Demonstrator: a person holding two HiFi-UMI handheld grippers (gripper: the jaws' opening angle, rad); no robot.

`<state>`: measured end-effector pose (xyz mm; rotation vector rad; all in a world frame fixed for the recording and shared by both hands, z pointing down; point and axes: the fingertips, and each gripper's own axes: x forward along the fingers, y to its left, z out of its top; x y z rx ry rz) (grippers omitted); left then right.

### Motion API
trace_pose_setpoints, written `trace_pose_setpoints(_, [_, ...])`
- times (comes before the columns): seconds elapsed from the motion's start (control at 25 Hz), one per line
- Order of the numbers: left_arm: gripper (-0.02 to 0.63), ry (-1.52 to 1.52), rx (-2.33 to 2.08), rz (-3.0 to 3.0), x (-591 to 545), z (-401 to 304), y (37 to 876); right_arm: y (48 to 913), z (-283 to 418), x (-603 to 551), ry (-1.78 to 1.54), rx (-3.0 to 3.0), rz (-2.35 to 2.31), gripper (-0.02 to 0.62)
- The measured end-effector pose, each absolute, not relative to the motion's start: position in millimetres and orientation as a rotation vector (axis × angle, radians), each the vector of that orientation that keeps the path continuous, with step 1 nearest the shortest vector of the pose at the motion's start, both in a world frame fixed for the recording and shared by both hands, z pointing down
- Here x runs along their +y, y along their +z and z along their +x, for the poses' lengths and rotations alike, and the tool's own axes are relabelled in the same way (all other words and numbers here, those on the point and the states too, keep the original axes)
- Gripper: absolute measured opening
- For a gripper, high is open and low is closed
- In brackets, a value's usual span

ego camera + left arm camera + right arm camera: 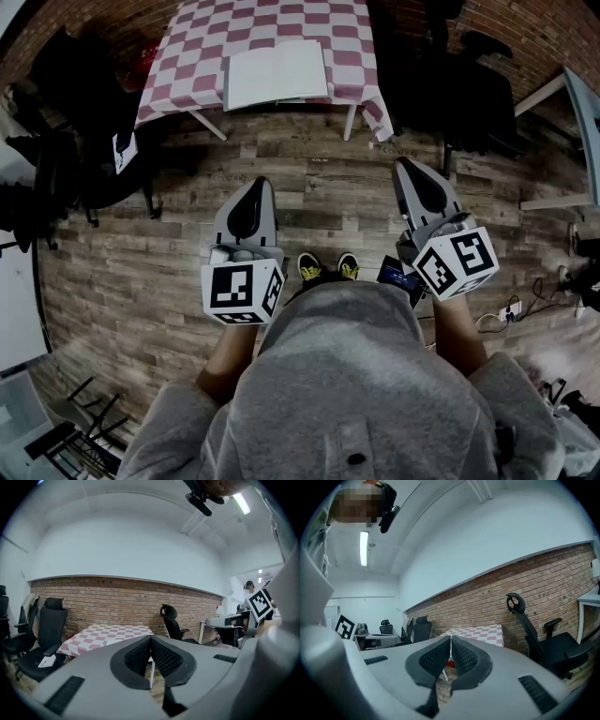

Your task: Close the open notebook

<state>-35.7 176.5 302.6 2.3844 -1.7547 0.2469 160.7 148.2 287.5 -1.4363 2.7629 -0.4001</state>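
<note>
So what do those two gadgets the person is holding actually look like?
The left gripper and right gripper are light grey tapering wedges with a black oval patch on top. Their jaws are lined with black ribbed pads. Each carries a white cube printed with black square markers. The person wears a grey sweatshirt, sleeves pushed up.

Pages of the notebook [276,73] are unreadably small.

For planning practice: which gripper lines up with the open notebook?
The left gripper, straight below the open notebook in the head view; the right gripper sits further right.
</note>
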Motion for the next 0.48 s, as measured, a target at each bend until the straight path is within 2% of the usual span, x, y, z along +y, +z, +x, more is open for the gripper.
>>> trace_pose_setpoints(0.48, [0.011,0.254,-1.731,2.399,183,-53,303,286,141,159,-0.376,2.757,-1.470,0.028])
